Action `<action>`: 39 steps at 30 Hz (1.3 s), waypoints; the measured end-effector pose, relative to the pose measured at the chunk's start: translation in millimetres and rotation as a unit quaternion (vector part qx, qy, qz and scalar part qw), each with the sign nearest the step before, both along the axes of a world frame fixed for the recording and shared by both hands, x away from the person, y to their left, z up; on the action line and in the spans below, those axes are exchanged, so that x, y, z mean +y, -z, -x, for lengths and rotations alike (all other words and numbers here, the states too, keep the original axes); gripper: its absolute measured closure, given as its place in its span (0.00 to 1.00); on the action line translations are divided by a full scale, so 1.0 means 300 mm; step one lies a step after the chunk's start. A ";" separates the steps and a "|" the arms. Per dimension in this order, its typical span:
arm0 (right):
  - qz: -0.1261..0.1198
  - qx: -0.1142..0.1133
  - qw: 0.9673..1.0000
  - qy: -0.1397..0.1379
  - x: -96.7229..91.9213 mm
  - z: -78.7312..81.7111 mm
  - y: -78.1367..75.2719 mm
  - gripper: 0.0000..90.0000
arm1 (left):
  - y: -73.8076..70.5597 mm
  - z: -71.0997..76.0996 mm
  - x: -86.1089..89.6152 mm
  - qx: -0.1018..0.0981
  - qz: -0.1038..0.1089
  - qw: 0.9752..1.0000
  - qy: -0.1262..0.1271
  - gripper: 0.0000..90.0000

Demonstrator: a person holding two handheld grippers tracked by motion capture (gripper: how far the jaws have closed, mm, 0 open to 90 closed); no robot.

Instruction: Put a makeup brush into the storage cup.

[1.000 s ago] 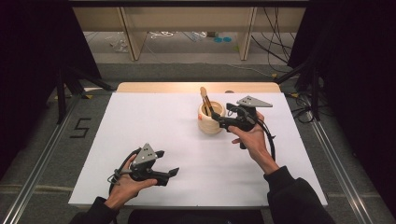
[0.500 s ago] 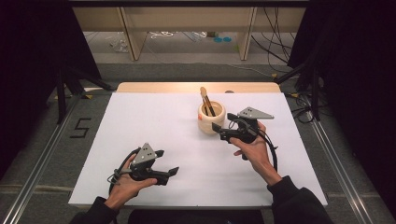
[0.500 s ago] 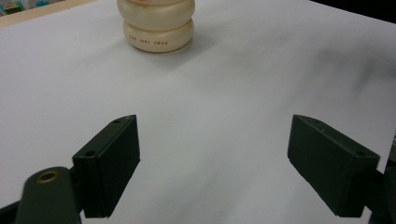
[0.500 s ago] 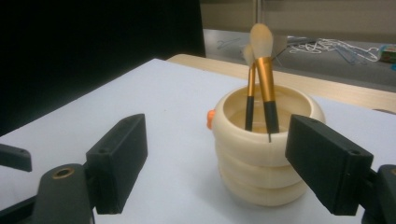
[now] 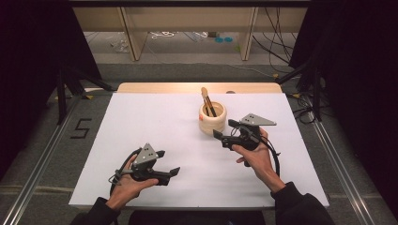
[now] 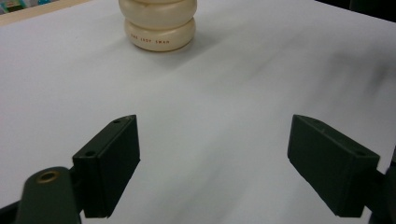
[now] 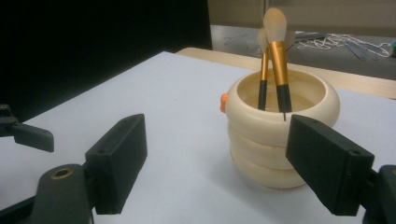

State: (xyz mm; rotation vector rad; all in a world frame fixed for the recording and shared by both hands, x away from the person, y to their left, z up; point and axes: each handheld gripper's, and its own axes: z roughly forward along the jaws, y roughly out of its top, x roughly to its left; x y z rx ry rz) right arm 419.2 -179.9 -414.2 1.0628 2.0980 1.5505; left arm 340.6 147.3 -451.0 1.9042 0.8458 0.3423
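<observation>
From the high view we see the white-covered table (image 5: 155, 119), with the left tool (image 5: 166, 165) held low near its near edge, left of the middle, resting on or just above the sheet. Its jaws stand wide apart with nothing between them, as the left gripper view confirms. That view also shows small reddish lettering on the lower ring of the cream ribbed holder made of stacked rounded rings (image 6: 159, 25), which we cannot read; the lettering is not visible from above.

The holder (image 5: 212, 118) stands towards the far edge, right of the table's middle, well apart from the left tool. Two makeup brushes with gold ferrules and black handles (image 7: 273, 65) stand bristles-up inside it, leaning together. The right gripper view adds a small orange piece (image 7: 224, 102) at the holder's side, too small to identify.

The right tool (image 5: 224, 133) is held just beside the holder, on the near-right side, jaws wide and empty, pointing left past the holder's near side.
</observation>
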 end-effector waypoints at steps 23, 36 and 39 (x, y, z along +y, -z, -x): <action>0.006 0.001 1.000 -0.016 -0.018 0.066 0.024 0.19 | 0.000 -0.002 0.007 -0.003 0.005 1.000 0.000 0.19; 0.012 0.026 0.999 -0.017 -0.064 0.117 0.050 0.18 | -0.005 0.005 0.016 -0.006 -0.022 1.000 0.009 0.19; 0.015 0.027 0.999 -0.018 -0.074 0.128 0.058 0.18 | -0.003 0.003 0.020 -0.007 -0.024 1.000 0.010 0.19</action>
